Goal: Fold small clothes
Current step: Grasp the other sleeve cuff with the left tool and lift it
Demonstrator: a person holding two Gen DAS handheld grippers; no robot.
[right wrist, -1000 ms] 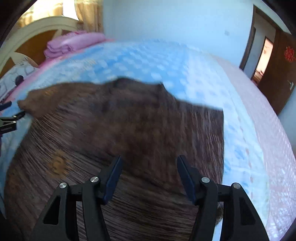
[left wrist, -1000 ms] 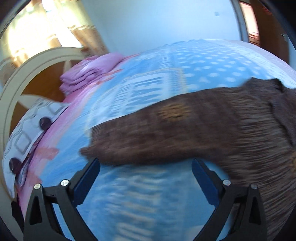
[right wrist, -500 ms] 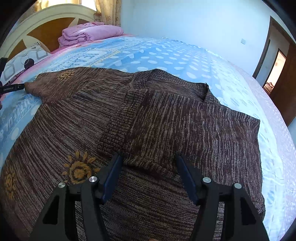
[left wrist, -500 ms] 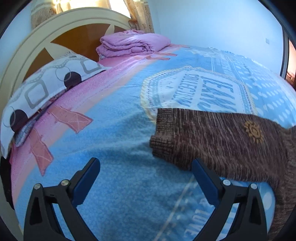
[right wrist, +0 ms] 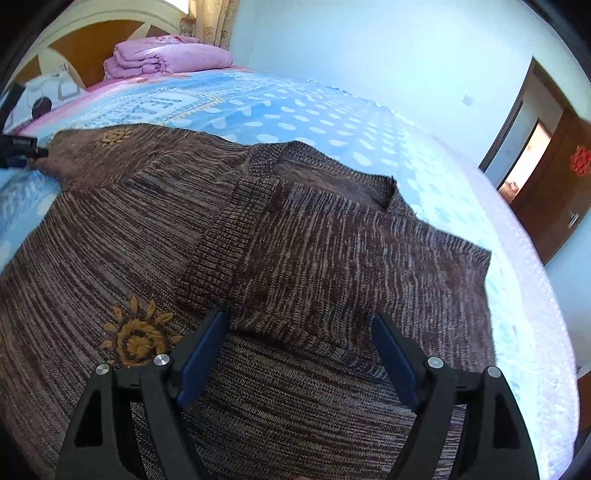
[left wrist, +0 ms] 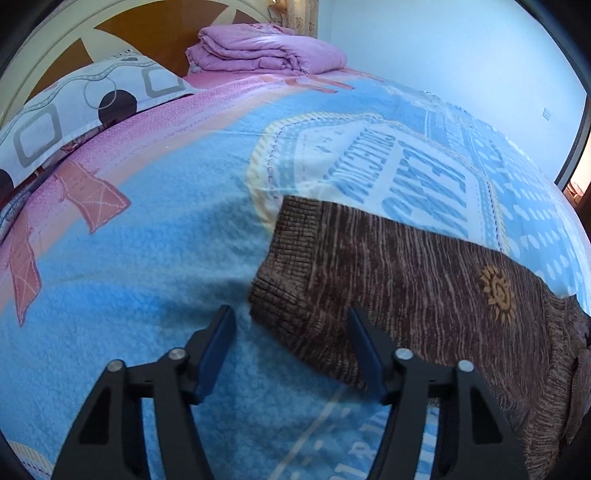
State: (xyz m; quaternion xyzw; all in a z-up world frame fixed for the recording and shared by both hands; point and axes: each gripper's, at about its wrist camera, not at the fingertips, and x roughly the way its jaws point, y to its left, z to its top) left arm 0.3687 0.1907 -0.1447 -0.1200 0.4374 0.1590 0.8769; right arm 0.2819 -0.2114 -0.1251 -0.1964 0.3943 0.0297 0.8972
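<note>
I find the brown sweater [right wrist: 295,258] lying flat on the blue blanket [left wrist: 147,277] of the bed. My right view shows most of it: the collar at the far side, one sleeve [right wrist: 280,251] folded across the chest, and a sunflower patch [right wrist: 136,336] near the camera. The right gripper [right wrist: 299,328] hovers over that folded sleeve; its jaws have just been opening and stand apart, pressing on nothing. My left view shows only the other sleeve [left wrist: 406,280], stretched out toward the pillow [left wrist: 74,107], with its ribbed cuff [left wrist: 288,273] at the end. The left gripper [left wrist: 291,325] has just been closing; the near corner of the cuff sits between its fingers, which I do not see pressing on the cloth. A folded pink quilt [left wrist: 266,48] appears at the headboard [left wrist: 155,33] in both views; the doorway [right wrist: 535,162] in the right alone.
</note>
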